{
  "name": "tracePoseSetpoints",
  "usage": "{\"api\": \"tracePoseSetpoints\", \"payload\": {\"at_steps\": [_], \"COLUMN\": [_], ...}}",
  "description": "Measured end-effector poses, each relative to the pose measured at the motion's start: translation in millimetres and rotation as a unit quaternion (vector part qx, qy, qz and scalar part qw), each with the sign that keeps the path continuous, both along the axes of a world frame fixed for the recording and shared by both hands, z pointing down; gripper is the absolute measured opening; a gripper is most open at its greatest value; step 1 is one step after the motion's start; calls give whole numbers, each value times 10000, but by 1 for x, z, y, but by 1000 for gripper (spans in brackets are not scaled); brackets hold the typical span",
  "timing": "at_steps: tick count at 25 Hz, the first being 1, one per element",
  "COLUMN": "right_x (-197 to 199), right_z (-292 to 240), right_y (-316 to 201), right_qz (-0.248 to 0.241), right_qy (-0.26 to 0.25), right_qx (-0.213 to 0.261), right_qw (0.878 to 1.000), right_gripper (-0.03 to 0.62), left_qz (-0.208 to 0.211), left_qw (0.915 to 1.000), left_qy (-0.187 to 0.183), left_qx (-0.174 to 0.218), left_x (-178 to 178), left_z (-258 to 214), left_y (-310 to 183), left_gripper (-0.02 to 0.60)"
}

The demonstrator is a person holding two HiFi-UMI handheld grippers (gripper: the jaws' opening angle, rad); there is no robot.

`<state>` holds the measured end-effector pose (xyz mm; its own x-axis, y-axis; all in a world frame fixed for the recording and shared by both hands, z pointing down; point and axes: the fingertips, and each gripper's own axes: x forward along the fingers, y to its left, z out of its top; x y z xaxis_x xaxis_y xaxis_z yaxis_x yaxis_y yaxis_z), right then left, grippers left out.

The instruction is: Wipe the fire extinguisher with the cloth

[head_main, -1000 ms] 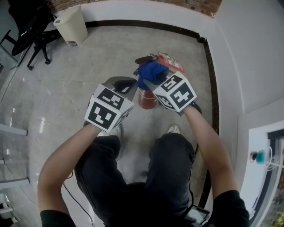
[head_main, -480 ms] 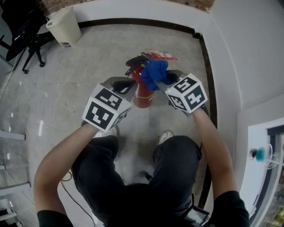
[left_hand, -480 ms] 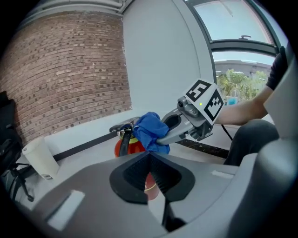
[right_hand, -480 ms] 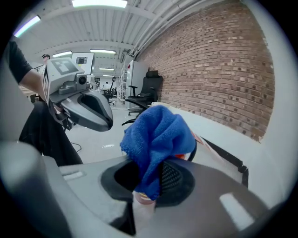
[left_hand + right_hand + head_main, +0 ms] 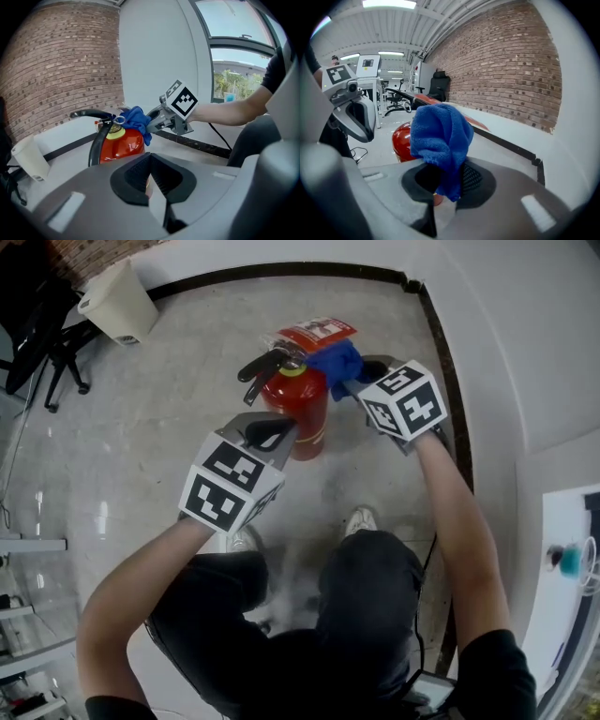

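Observation:
A red fire extinguisher (image 5: 302,409) stands upright on the floor, with a black handle and hose and a red tag (image 5: 314,332) at its top. My right gripper (image 5: 354,382) is shut on a blue cloth (image 5: 336,362), which rests against the extinguisher's top right, by the valve. The cloth (image 5: 440,136) hangs bunched from the jaws, with the red body (image 5: 402,138) behind it. My left gripper (image 5: 267,432) is shut and holds nothing. It sits close to the extinguisher's near left side. The left gripper view shows the extinguisher (image 5: 123,143), the cloth (image 5: 137,119) and the right gripper (image 5: 159,121).
A white waste bin (image 5: 117,301) and a black office chair (image 5: 42,329) stand at the far left. A white wall with a dark baseboard (image 5: 439,343) runs close behind and to the right of the extinguisher. The person's shoes (image 5: 361,518) are just in front of it.
The right gripper has carried the cloth to the right, from over the extinguisher's top to its top right side. The left gripper has sunk closer to the red body.

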<state>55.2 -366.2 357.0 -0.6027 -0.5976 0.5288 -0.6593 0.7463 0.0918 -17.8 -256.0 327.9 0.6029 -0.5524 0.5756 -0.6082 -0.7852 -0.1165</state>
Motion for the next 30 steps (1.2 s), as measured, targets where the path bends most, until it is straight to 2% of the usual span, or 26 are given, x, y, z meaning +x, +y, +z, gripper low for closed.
{"api": "tracePoseSetpoints", "payload": {"at_steps": [5, 12, 18, 22, 30], "right_x": [-3, -6, -5, -10, -6], "right_z": [37, 125, 191, 236, 315], "right_y": [-8, 0, 3, 3, -3], "right_qz": [150, 177, 271, 192, 411], "right_qy": [-236, -476, -775, -550, -192], "right_qx": [-355, -1131, -1716, -1979, -2577], "right_qw": [9990, 9923, 9817, 9785, 9652], "right_gripper": [63, 63, 63, 63, 63], "left_qz": [-44, -72, -202, -406, -692], "left_qw": [9998, 9988, 9949, 9920, 9850], "left_qy": [-21, -147, -38, 7, 135], "left_qx": [-206, -463, -983, -1195, -1576], "left_x": [9, 33, 53, 55, 47], "left_z": [24, 79, 138, 164, 204], "left_y": [2, 3, 6, 3, -3], "left_gripper": [5, 5, 5, 5, 5]}}
